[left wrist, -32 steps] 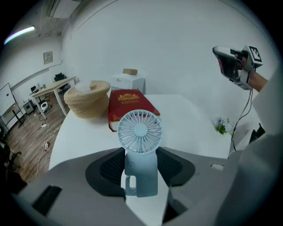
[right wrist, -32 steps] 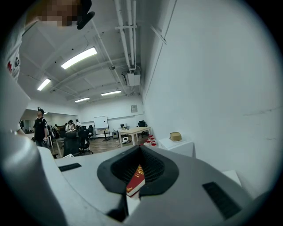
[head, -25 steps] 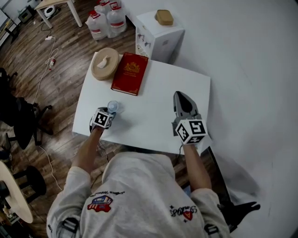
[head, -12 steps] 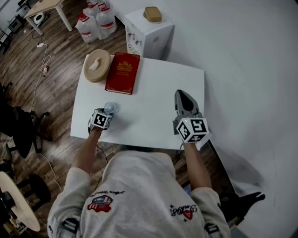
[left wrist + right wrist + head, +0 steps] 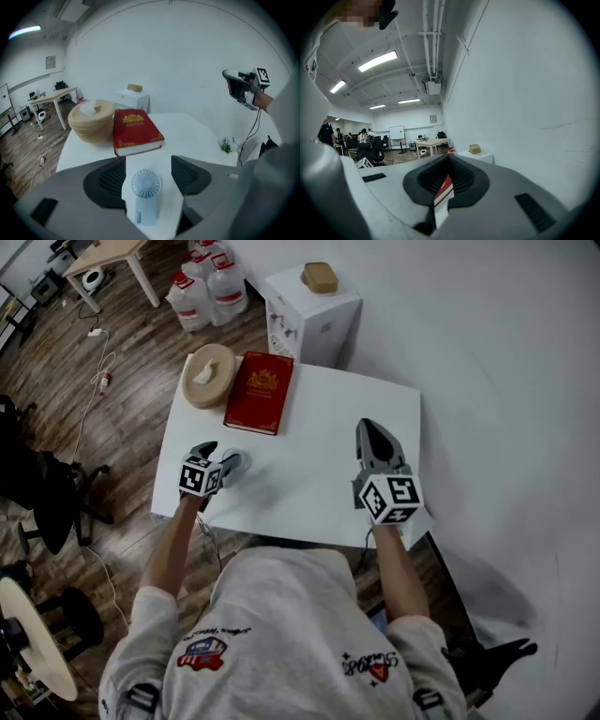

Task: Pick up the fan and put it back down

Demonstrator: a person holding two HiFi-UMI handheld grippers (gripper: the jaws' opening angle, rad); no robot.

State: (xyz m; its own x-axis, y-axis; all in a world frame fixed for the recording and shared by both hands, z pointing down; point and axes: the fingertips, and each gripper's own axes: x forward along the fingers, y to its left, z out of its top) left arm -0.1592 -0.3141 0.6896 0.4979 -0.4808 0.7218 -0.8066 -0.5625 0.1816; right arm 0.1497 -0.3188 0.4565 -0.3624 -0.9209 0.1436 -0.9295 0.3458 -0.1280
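Observation:
A small pale-blue hand fan [image 5: 232, 463] rests on the white table [image 5: 319, 427] near its front left. In the left gripper view the fan [image 5: 146, 190] shows below and between the two dark fingers [image 5: 108, 178], with a gap on either side. My left gripper [image 5: 220, 457] hovers above it, tilted down, and its jaws are opening without pressing on the fan. My right gripper [image 5: 373, 433] hangs over the table's right part, roughly level, jaws together with nothing in them. It also shows in the left gripper view as the right gripper [image 5: 241, 84].
A red book [image 5: 260, 390] and a round woven basket [image 5: 208, 374] lie at the table's back left. A white cabinet [image 5: 314, 306] and water bottles [image 5: 211, 292] stand beyond. A tiny flower sprig [image 5: 227, 144] sits near the right edge.
My left gripper has lifted up off the fan and its jaws have spread wider. The fan stays on the table. The right gripper has kept still.

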